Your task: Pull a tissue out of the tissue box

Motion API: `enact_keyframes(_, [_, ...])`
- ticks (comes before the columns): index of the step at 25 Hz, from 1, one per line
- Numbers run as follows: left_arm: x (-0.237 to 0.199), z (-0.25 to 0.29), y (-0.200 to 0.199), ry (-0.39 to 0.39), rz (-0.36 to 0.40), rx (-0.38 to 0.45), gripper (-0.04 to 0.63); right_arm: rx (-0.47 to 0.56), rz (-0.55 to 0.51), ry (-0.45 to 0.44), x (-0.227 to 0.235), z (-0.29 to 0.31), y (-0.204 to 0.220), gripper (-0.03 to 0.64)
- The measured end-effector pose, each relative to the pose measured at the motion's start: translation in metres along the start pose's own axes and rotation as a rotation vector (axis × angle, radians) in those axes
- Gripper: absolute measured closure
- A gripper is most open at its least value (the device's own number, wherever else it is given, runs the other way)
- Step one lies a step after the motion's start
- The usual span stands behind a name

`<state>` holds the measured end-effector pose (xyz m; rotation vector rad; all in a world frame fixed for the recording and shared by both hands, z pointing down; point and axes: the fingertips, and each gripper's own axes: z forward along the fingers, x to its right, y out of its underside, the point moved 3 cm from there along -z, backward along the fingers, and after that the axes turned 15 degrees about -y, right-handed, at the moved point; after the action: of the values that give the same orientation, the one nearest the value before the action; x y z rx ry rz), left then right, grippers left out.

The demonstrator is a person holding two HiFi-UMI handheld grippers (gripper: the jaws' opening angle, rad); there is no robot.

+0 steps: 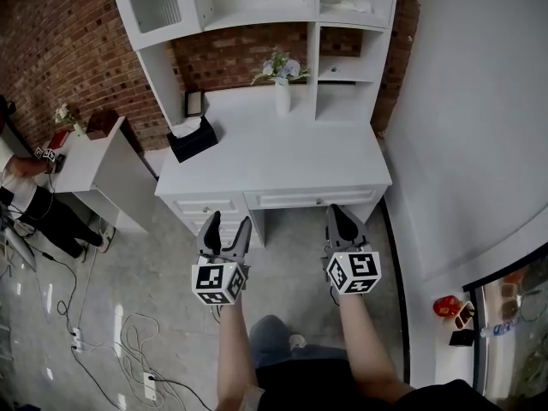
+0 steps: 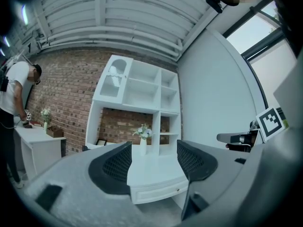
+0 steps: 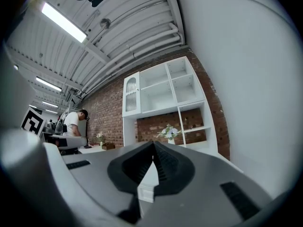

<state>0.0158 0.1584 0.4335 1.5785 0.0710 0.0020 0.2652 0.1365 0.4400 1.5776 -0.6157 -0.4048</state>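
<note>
At the far left of the head view, around 9 o'clock, a person (image 1: 21,187) bends over a small white side desk (image 1: 94,157). Cables (image 1: 128,349) trail across the grey floor near 7 o'clock.

Next comes the tissue box (image 1: 192,138). It is dark, with a white tissue (image 1: 187,128) standing up out of its top. It sits at the back left corner of the white desk (image 1: 291,165), at roughly 11 o'clock from the left gripper (image 1: 228,221) and well apart from it. That gripper is held over the floor in front of the desk's drawers. Its jaws stand wide apart with nothing between them, and in the left gripper view only the drawer front and desk top show through the gap.

At 12 o'clock, a white vase of flowers (image 1: 282,92) stands at the back of the desk, below the white shelf unit (image 1: 257,7).

The right gripper (image 1: 338,212) is beside the left one, also short of the desk edge. Its jaws are closed tip to tip and hold nothing.

Near 4 o'clock a small red object (image 1: 445,306) sits on a ledge by the curved white wall (image 1: 479,127).
</note>
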Motion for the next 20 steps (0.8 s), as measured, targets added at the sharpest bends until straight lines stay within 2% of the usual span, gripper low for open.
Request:
enact_keyframes(8, [-0.016, 0.020, -0.012, -0.036, -0.010, 0.038, 0.325, 0.012, -0.035, -0.047, 0.003, 0.035, -0.011, 0.617])
enact_keyframes(14, [-0.033, 0.057, -0.019, -0.047, -0.007, 0.061, 0.325, 0.020, -0.049, -0.063, 0.014, 0.073, -0.012, 0.617])
enact_keyframes(20, [-0.070, 0.105, -0.018, -0.070, -0.009, 0.073, 0.325, 0.006, -0.045, -0.078, 0.023, 0.129, 0.004, 0.617])
